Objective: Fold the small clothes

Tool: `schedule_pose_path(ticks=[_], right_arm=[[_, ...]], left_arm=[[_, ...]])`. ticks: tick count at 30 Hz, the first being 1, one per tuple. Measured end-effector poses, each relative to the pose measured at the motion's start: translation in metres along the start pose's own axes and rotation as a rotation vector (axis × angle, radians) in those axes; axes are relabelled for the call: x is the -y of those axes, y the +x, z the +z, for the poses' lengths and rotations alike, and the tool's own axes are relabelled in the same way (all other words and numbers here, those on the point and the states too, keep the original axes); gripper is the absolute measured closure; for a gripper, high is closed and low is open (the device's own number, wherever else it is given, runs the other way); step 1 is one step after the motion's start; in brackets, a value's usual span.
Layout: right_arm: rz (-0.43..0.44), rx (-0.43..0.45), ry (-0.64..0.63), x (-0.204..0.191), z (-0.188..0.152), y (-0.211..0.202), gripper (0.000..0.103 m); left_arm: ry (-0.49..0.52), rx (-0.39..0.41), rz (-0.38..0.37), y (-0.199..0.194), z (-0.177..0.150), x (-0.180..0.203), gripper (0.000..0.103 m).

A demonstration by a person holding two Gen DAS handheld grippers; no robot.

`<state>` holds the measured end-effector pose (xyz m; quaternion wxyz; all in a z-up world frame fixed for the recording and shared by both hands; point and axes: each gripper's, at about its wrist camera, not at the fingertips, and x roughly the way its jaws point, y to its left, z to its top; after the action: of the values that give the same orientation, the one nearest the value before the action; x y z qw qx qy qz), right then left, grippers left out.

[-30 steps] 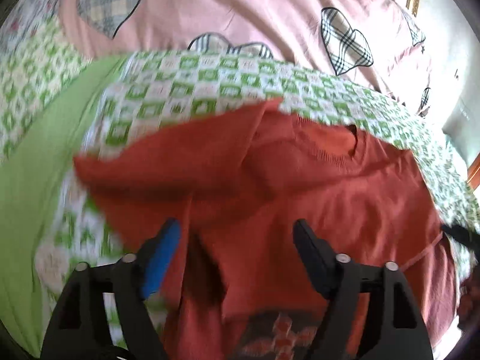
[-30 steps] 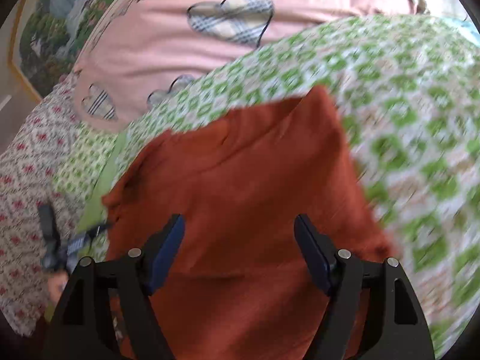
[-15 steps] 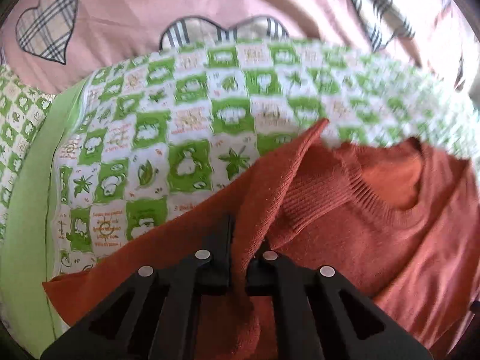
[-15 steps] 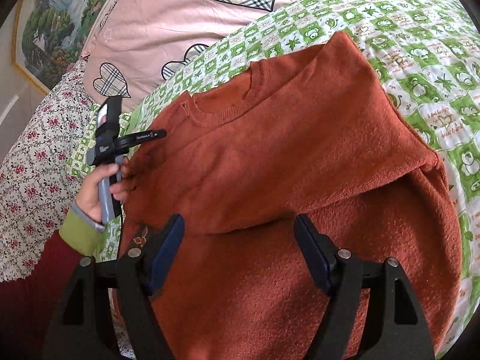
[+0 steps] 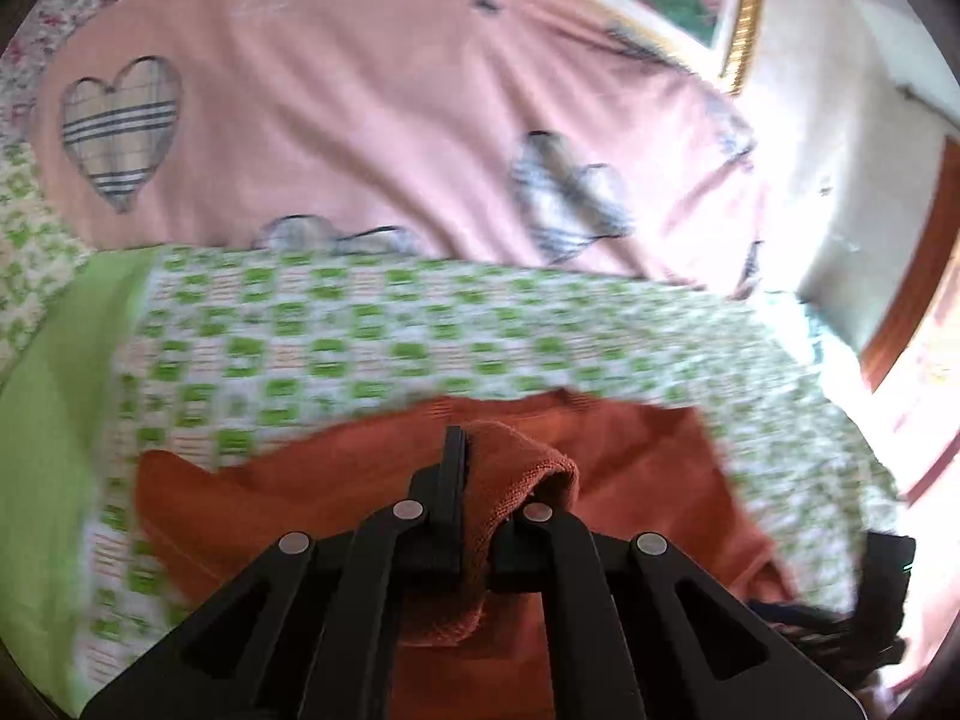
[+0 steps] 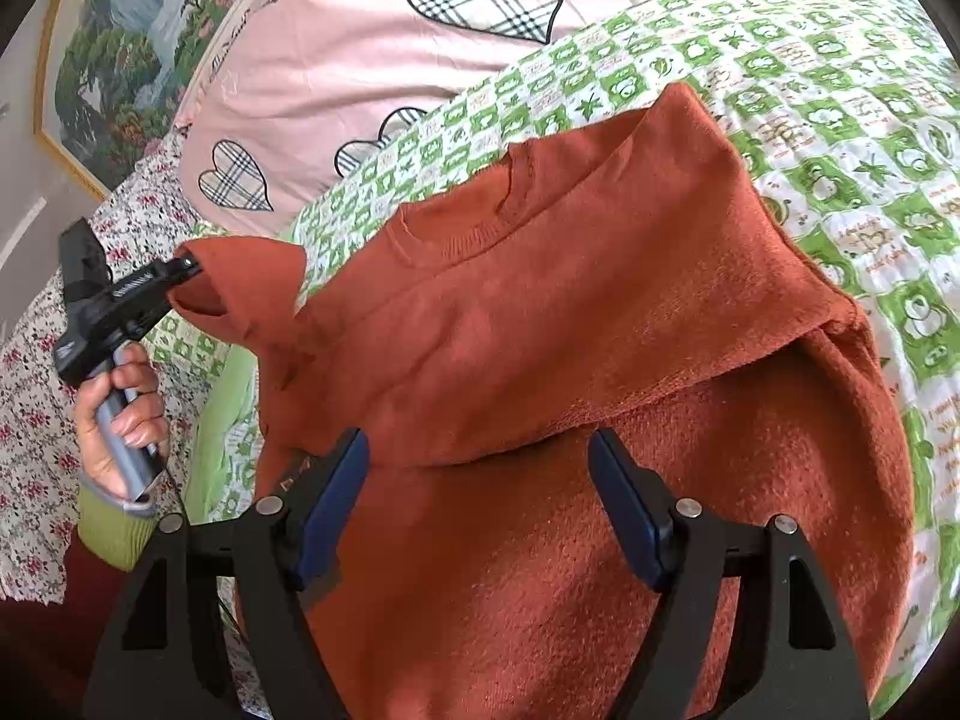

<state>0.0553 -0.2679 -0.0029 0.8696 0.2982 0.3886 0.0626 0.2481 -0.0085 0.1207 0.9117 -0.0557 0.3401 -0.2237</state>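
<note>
The right tool [image 6: 477, 501] hovers with jaws wide over the rust-orange sweater [image 6: 600, 390], which lies on the green-checked bedspread [image 6: 840, 90] (one sleeve already folded across). Farther off, the left tool [image 6: 191, 267] is clamped on the other sleeve, lifting it clear of the bed.

I see a bed spread with a green-checked sheet [image 6: 840, 120]; on it lie my rust-orange sweater [image 6: 570, 330] and a pink heart-patterned quilt [image 6: 372, 48]
</note>
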Motion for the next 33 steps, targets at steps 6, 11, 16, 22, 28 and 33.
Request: schedule_pose_path(ticks=[6,11,16,22,28,33], right_arm=[[-0.049,0.093,0.063,0.022,0.001,-0.034,0.026],[-0.101,0.15,0.105,0.043,0.004,-0.061,0.026],[-0.105,0.153,0.12,0.051,0.003,-0.066,0.026],[-0.07,0.148,0.116,0.042,0.006,-0.057,0.026],[-0.05,0.141,0.082,0.033,0.024,-0.045,0.026],[-0.095,0.118,0.024,0.035,0.056,-0.028,0.026]], left_arm=[[0.071,-0.013,-0.17,0.035,-0.015,0.102,0.101],[0.136,-0.13,-0.175,0.096,-0.055,0.144,0.1],[0.203,-0.24,-0.125,0.132,-0.097,0.148,0.096],[0.228,-0.262,-0.099,0.104,-0.119,0.114,0.07],[0.17,-0.233,0.029,0.038,-0.138,0.042,0.059],[0.02,-0.214,0.199,0.005,-0.143,-0.043,0.058]])
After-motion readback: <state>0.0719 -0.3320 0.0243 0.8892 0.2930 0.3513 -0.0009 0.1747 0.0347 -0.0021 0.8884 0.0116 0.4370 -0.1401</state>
